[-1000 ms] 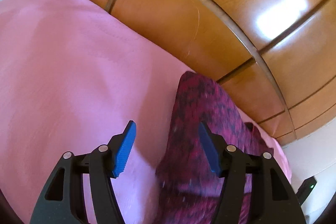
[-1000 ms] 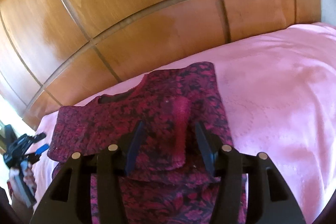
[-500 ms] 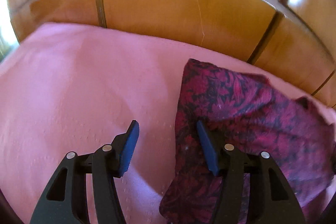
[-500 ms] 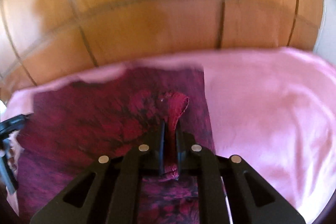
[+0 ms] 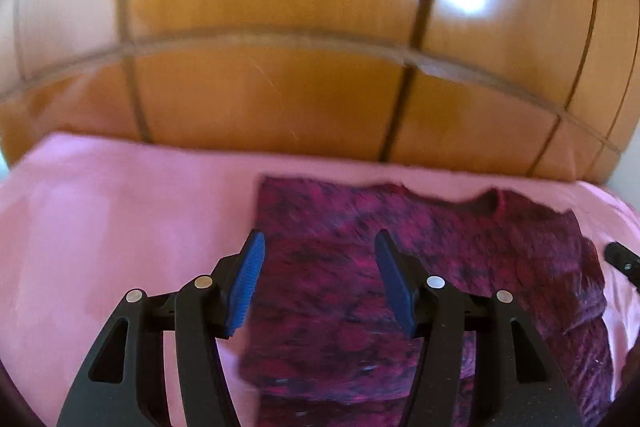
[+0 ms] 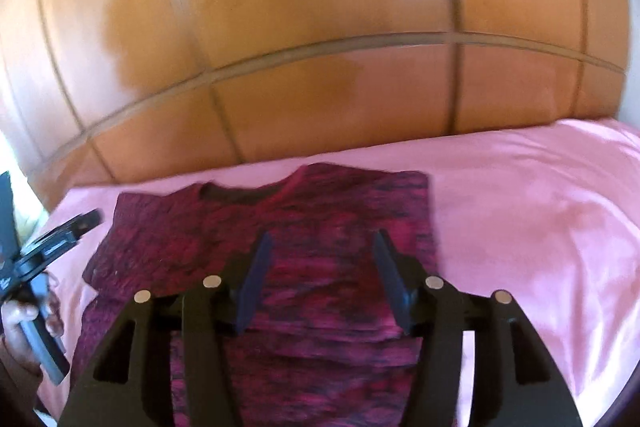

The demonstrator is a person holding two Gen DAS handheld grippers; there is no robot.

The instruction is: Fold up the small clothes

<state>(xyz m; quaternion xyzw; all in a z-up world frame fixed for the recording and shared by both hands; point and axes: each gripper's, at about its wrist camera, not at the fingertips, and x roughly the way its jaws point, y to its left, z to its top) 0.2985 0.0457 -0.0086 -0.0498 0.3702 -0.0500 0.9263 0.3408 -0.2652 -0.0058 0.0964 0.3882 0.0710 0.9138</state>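
A small dark red and black patterned top (image 5: 400,267) lies flat on a pink bed cover (image 5: 100,227), neckline toward the wooden headboard. It also shows in the right wrist view (image 6: 312,239), with its right side folded inward. My left gripper (image 5: 318,279) is open and empty, hovering over the top's left part. My right gripper (image 6: 320,275) is open and empty, above the top's middle. The left gripper and the hand holding it show at the left edge of the right wrist view (image 6: 44,255).
A glossy wooden headboard (image 5: 320,67) with panel grooves rises directly behind the bed. Bare pink cover (image 6: 540,227) lies right of the top, and also left of it in the left wrist view.
My right gripper was shut on the top's folded sleeve half a second ago; it has let go and opened. My left gripper has swung right, over the top. Both views are blurred by motion.
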